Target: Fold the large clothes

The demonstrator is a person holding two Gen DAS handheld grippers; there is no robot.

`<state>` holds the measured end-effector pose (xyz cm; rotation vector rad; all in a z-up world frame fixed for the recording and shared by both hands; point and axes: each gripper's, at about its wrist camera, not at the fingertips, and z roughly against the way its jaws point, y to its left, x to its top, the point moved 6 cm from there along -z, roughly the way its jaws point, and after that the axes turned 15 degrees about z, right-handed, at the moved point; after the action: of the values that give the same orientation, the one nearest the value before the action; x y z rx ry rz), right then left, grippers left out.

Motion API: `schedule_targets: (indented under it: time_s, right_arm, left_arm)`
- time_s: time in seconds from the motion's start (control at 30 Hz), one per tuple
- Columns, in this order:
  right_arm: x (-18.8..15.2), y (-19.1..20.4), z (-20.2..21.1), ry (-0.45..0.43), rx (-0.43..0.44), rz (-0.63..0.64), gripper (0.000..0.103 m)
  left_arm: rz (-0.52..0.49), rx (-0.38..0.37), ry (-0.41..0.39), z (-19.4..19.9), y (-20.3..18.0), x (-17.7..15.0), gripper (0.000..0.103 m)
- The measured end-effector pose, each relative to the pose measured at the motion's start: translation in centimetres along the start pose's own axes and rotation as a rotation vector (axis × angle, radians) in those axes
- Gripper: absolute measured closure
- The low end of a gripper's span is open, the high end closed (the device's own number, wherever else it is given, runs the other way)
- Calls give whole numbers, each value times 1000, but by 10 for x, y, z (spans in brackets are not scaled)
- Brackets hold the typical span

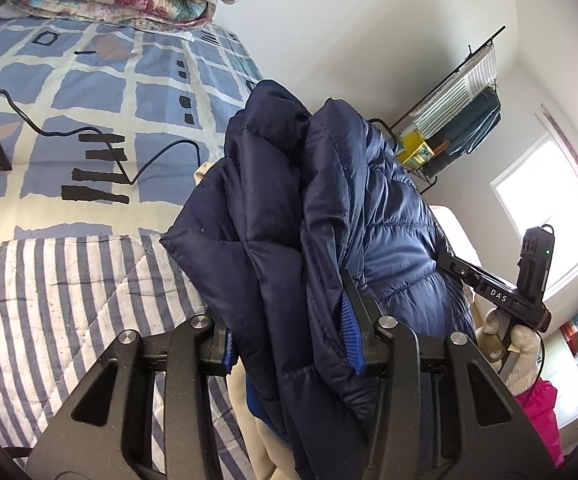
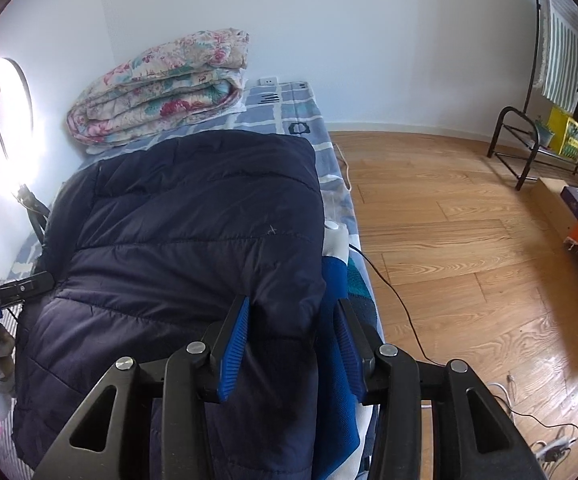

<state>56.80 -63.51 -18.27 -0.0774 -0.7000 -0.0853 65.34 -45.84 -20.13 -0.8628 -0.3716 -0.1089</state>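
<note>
A navy puffer jacket (image 2: 193, 232) lies folded in a thick stack on the bed. In the left wrist view its bunched edge (image 1: 289, 208) fills the gap of my left gripper (image 1: 289, 336). The jaws stand wide around it, and the blue pads (image 1: 351, 332) show beside the fabric without squeezing it. My right gripper (image 2: 293, 304) straddles the jacket's right corner the same way, with a blue garment (image 2: 335, 280) beside its right finger. Each gripper shows in the other's view: the right one (image 1: 529, 280), the left one (image 2: 9, 292). White-gloved hands hold them.
A folded floral quilt (image 2: 161, 88) sits at the head of the bed, whose sheet (image 1: 89, 92) is blue-checked. A striped blanket (image 1: 49, 300) covers the near part and a black cable (image 1: 149, 160) crosses the sheet. A wooden floor (image 2: 469, 240) and clothes rack (image 2: 529, 152) are right, a ring light (image 2: 1, 112) left.
</note>
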Motion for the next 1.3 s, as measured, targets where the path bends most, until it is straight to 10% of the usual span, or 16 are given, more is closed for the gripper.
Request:
schedule_targets:
  time_s: [0.77, 1.3]
  right_arm:
    - [-10, 3, 59, -29, -68, -56, 61]
    - [-12, 69, 194, -124, -37, -16, 61]
  left_arm:
    - [-36, 48, -63, 73, -15, -23, 62]
    - [-187, 35, -133, 205, -105, -101, 63]
